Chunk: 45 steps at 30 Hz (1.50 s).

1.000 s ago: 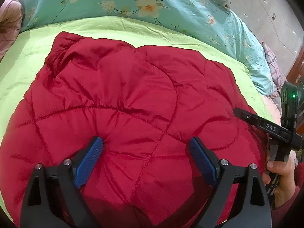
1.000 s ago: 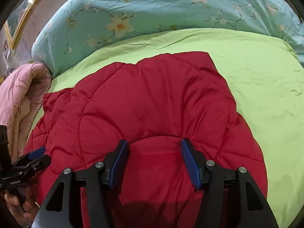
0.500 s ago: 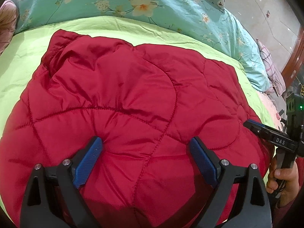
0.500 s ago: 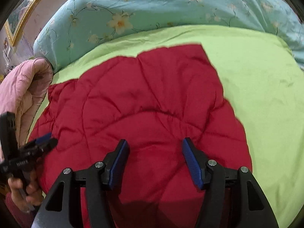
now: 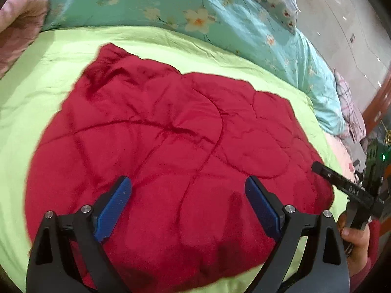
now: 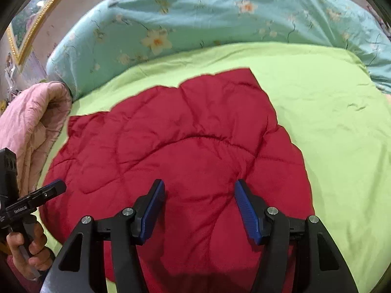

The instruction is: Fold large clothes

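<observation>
Lime green bedsheet [image 5: 22,112] with a folded red quilted jacket [image 5: 171,146] lying flat on it, teal floral duvet [image 5: 171,5] bunched behind.

Left wrist view: the left gripper [image 5: 188,202] hangs over the jacket's near part, blue pads spread wide, pinching nothing; the right gripper [image 5: 342,185] pokes in at the right edge. Right wrist view: same jacket [image 6: 183,146] mid-sheet [image 6: 342,122], right gripper [image 6: 199,207] spread apart above it, pink blanket [image 6: 29,122] bundled at left, beside the left gripper [image 6: 46,193].
</observation>
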{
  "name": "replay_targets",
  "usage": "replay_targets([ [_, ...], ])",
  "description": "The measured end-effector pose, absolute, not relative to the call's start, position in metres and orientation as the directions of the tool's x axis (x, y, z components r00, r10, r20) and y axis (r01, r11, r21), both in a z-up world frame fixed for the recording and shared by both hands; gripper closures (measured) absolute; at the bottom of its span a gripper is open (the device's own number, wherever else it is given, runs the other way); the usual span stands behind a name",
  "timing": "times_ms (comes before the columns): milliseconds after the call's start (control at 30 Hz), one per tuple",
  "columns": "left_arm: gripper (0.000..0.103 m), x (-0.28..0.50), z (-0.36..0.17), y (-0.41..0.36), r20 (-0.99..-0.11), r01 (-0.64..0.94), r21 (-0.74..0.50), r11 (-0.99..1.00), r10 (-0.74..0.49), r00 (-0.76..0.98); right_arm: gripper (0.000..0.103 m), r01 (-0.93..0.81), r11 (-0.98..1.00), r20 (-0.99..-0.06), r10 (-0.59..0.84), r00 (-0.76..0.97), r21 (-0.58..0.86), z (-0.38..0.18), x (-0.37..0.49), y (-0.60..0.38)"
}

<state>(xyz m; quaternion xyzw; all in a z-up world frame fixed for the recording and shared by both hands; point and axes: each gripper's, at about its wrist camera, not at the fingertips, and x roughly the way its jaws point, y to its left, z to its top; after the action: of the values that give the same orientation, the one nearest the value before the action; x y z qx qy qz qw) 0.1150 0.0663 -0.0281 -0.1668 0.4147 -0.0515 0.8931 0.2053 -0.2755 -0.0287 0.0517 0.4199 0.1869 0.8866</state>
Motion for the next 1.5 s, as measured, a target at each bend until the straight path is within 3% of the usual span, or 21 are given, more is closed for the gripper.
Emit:
replay_targets([
  [133,0.008,0.083,-0.021,0.080,-0.691,-0.071,-0.367,0.927,-0.221,0.688,0.042,-0.340,0.912,-0.695,0.397,0.600,0.228,-0.016,0.177,-0.270],
  [300,0.009,0.081,-0.049,0.098,-0.728,-0.124,-0.366,0.922,-0.200,0.656,0.040,-0.342,0.923,-0.741,0.353,0.571,0.176,-0.036,0.167,-0.267],
  [500,0.009,0.093,-0.056,0.081,-0.761,-0.130,-0.249,0.960,-0.111,0.639,0.039,-0.319,0.928,-0.753,0.348,0.558,0.193,-0.045,0.172,-0.269],
  [867,0.009,0.061,-0.039,0.084,-0.728,-0.151,-0.319,0.936,-0.139,0.671,0.039,-0.337,0.912,-0.726,0.393,0.564,0.232,-0.025,0.141,-0.276],
  [1500,0.008,0.033,-0.038,0.058,-0.770,-0.183,-0.155,0.971,-0.003,0.638,0.035,-0.386,0.890,-0.718,0.431,0.546,0.241,-0.021,0.078,-0.271],
])
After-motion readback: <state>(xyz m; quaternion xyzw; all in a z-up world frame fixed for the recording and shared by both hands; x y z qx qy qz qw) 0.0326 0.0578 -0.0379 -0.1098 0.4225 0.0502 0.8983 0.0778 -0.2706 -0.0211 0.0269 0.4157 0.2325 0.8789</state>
